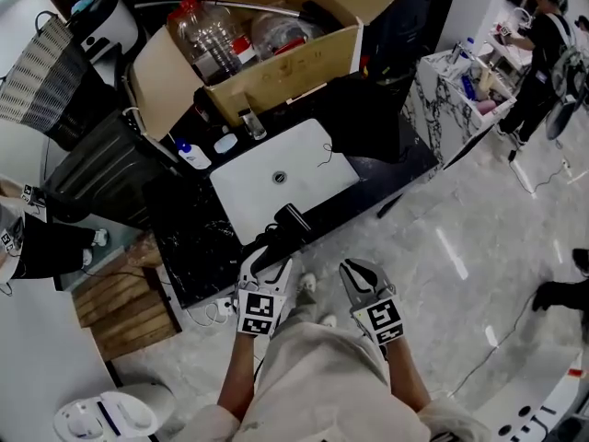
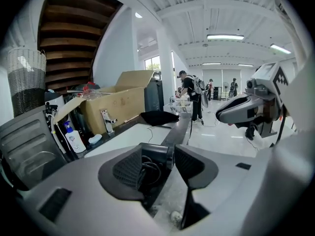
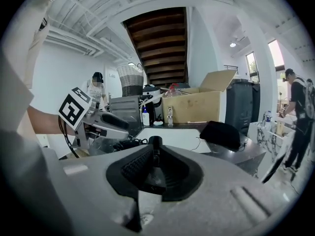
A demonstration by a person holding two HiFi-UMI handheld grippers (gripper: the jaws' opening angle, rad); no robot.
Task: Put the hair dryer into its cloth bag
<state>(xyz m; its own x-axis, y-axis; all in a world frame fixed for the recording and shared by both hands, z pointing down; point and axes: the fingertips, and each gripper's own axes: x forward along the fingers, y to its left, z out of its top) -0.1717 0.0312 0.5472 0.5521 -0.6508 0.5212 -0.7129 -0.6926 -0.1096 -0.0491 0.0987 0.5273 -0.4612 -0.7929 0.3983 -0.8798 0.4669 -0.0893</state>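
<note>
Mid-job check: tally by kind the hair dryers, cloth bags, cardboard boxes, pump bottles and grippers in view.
hair dryer: 1
black cloth bag: 1
cardboard box: 1
white pump bottle: 1
grippers, left gripper and right gripper: 2
Total: 6

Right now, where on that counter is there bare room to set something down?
The white sink basin is mostly bare, between the hair dryer at its front edge and the faucet behind. Crowded: the cardboard box at the back, the black cloth bag on the right.
</note>
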